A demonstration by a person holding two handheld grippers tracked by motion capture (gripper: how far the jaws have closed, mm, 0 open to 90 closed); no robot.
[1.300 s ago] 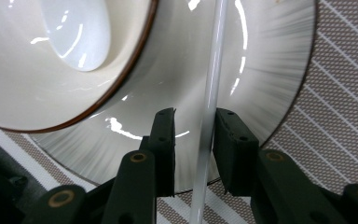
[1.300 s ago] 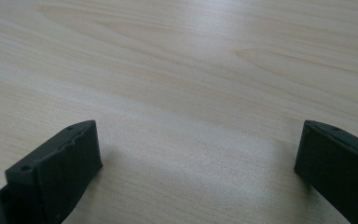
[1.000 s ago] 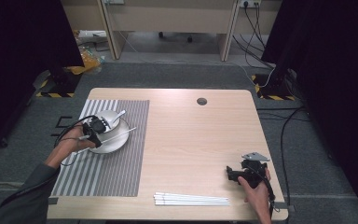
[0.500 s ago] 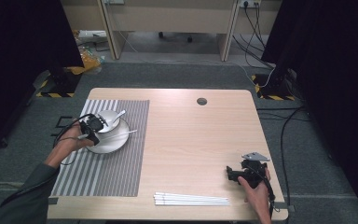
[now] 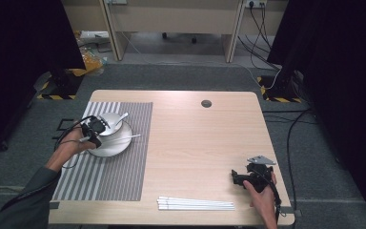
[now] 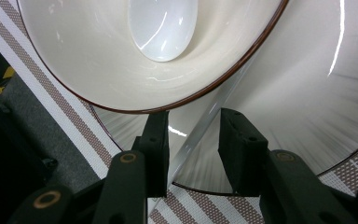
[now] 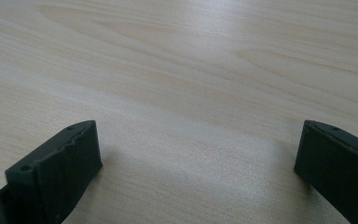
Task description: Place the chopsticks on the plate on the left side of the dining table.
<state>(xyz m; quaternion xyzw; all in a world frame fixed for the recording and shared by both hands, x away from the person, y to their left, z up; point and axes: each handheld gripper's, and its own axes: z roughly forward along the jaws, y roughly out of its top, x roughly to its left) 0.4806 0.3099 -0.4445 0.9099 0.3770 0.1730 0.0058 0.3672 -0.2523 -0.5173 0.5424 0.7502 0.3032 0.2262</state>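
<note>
A white plate point(image 5: 119, 145) lies on a striped placemat point(image 5: 105, 176) at the table's left. On the plate stands a white bowl point(image 5: 110, 120) with a brown rim point(image 6: 98, 60), and a white spoon point(image 6: 163, 28) rests in it. A thin white stick point(image 5: 128, 137) lies across the plate. My left gripper point(image 5: 97, 129) hovers low at the plate's left edge. Its jaws are partly open point(image 6: 193, 140) on either side of the stick point(image 6: 200, 128), not touching it. My right gripper point(image 5: 236, 177) rests near the table's front right, wide open point(image 7: 198, 154) over bare wood.
A bundle of several white sticks point(image 5: 195, 204) lies along the front edge, left of the right gripper. A round cable hole point(image 5: 206, 103) sits near the far edge. Bare wooden tabletop point(image 5: 200, 148) stretches between the placemat and the right gripper.
My left gripper has edged slightly to the left over the plate. The right gripper and the sticks have not moved.
</note>
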